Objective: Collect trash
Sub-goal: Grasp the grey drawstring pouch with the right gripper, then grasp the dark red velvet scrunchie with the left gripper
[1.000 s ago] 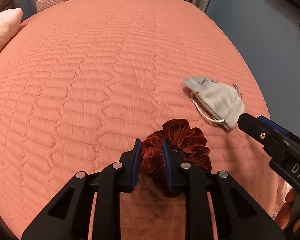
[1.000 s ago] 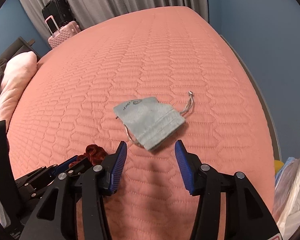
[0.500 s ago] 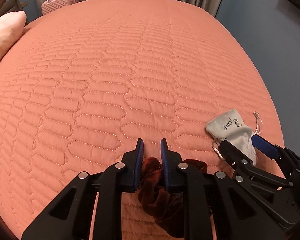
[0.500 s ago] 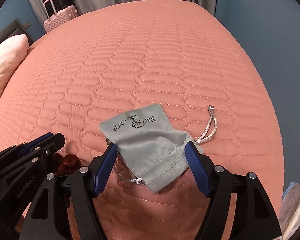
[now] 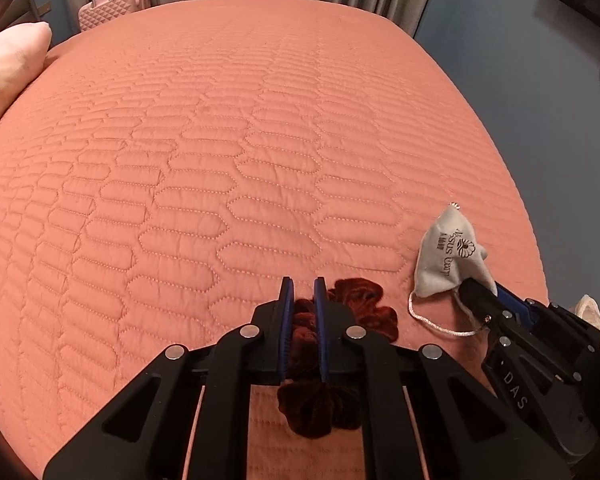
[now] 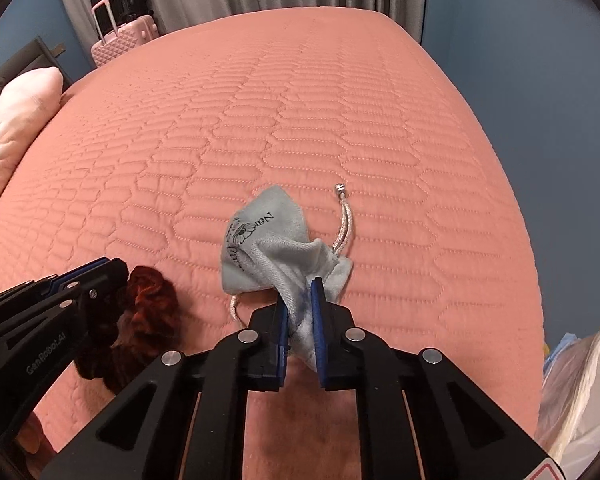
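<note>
From the left wrist view, my left tongs point(image 5: 302, 300) are pressed together on the scrunchie point(image 5: 320, 380), a dark red velvet loop that bunches between the pads and droops below them at the near edge of the bed point(image 5: 240, 140). It is light, soft and springy, so I judge a pinch through one fold of the loop is enough; the velvet should not slip. To the right, the pouch point(image 5: 446, 258) stands up off the quilt, its cord point(image 5: 440, 326) trailing on the bedspread. Half a second ago the pouch lay lower against the quilt; now it is lifted and crumpled, and the scrunchie shows more beyond my pads.

From the right wrist view, my right tongs point(image 6: 300, 304) are pinching the gathered neck of the pouch point(image 6: 260, 240), grey, limp and likely near weightless. The neck is the sensible hold, since the body would just fold away. One cord end point(image 6: 344, 220) lies on the quilt and could snag. Whether the pouch holds anything I cannot tell. Half a second ago these tongs were spread around the flat pouch; now they have closed. A plastic bag point(image 6: 580, 380) shows at the lower right.
</note>
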`<action>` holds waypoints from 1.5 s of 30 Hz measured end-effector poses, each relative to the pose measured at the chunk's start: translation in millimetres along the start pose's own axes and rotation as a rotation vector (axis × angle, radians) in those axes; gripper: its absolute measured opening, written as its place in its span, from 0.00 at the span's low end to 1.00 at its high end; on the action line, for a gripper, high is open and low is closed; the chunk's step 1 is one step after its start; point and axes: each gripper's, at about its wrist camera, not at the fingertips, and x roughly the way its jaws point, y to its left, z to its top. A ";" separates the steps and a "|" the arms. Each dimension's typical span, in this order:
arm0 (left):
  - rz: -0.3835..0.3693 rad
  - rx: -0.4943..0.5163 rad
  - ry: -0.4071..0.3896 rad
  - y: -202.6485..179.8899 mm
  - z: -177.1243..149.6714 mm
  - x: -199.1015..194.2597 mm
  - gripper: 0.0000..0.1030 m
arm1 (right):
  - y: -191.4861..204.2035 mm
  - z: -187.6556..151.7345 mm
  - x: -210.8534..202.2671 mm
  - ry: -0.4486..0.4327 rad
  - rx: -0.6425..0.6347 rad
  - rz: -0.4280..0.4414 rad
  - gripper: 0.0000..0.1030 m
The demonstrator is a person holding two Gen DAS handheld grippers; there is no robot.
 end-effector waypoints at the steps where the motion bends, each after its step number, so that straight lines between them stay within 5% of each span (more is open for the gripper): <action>1: -0.007 0.002 -0.005 -3.3 -4.6 -6.8 0.08 | -0.4 -7.0 -7.8 -0.004 0.009 0.010 0.09; 18: -0.098 0.120 -0.118 -67.7 -75.4 -122.0 0.07 | -36.5 -106.5 -164.1 -0.131 0.147 0.109 0.09; 32: -0.154 0.180 -0.149 -109.7 -102.2 -160.4 0.09 | -83.2 -135.6 -243.4 -0.245 0.202 0.094 0.09; 33: -0.148 0.167 -0.139 -105.1 -100.6 -155.8 0.12 | -83.4 -136.1 -244.0 -0.247 0.203 0.097 0.09; 37: -0.100 0.096 -0.127 -80.9 -94.8 -137.7 0.51 | -80.1 -132.7 -230.3 -0.234 0.214 0.119 0.09; 45: -0.036 -0.029 -0.064 -18.2 -62.3 -84.3 0.53 | -55.5 -114.0 -186.1 -0.162 0.196 0.163 0.09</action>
